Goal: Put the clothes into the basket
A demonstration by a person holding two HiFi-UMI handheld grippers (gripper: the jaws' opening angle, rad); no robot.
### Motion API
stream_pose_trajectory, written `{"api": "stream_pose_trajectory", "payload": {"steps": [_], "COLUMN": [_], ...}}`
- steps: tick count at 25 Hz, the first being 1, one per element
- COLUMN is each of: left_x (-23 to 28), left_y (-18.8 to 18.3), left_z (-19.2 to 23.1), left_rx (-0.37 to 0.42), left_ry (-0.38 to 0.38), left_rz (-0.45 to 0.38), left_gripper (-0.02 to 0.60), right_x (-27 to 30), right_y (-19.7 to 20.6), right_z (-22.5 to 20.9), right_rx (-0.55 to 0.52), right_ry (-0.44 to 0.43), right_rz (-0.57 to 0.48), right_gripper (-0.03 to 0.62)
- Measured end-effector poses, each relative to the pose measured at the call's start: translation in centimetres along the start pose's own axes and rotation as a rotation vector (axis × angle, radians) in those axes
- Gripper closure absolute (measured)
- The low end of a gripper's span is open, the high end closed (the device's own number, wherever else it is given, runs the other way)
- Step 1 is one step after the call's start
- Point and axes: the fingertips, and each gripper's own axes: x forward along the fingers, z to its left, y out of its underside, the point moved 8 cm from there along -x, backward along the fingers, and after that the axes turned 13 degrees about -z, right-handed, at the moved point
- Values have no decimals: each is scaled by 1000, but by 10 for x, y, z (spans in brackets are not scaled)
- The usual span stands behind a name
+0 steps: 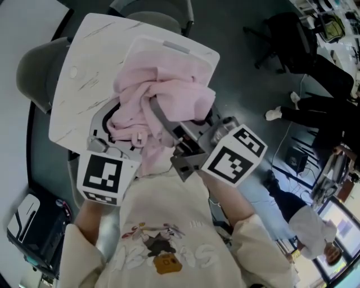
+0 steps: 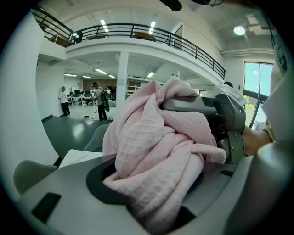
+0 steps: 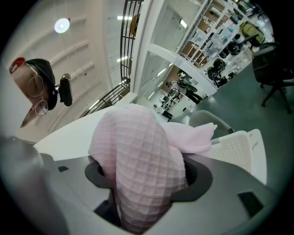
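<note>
A bunched pink waffle-knit garment (image 1: 157,101) hangs over the white plastic basket (image 1: 198,54), which stands on the white table (image 1: 79,73). My left gripper (image 1: 121,128) is shut on the garment's left side; in the left gripper view the cloth (image 2: 156,147) fills the gap between the jaws of that gripper (image 2: 151,183). My right gripper (image 1: 169,121) grips the same garment from the right, and its grey body (image 2: 216,114) shows beyond the cloth. In the right gripper view the cloth (image 3: 138,165) drapes thickly through my right gripper (image 3: 147,183), with the basket's perforated wall (image 3: 239,149) just behind.
A grey chair (image 1: 34,73) stands left of the table and another (image 1: 152,14) beyond it. A black office chair (image 1: 287,34) and a seated person (image 1: 320,107) are to the right. Standing people (image 2: 98,101) are far off. Shelves (image 3: 216,50) line the background.
</note>
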Motion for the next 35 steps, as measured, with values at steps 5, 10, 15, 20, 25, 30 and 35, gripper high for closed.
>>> {"api": "stream_pose_trajectory", "payload": {"steps": [5,10,15,20,25,30,35], "left_x": [10,19,29,40,46,45,47], "left_y": [12,35,58,77,92,110,125], "left_z": [2,5,14,22,28,29,29], "left_rx": [-8,-33,-61,-76,-95,-113,-126], "left_ry": [0,3,-5,-15,-23,-31,-43], "left_rz": [39,97,140,174,209,266,320], "left_gripper": [347,347,347,347,347,347,347], "right_x": [1,0,7,16,22,23,19], "right_y": [5,21,37,48,58,66,74], "right_z": [-15,-35,-56,-77,-92,-104,-113], "right_rx": [25,64,78,104,145,169,171], "right_ry": [38,101,140,180,216,282,368], "right_rz": [2,25,58,91,122,178,215], "right_gripper": [289,287,287,287,287,284,279]}}
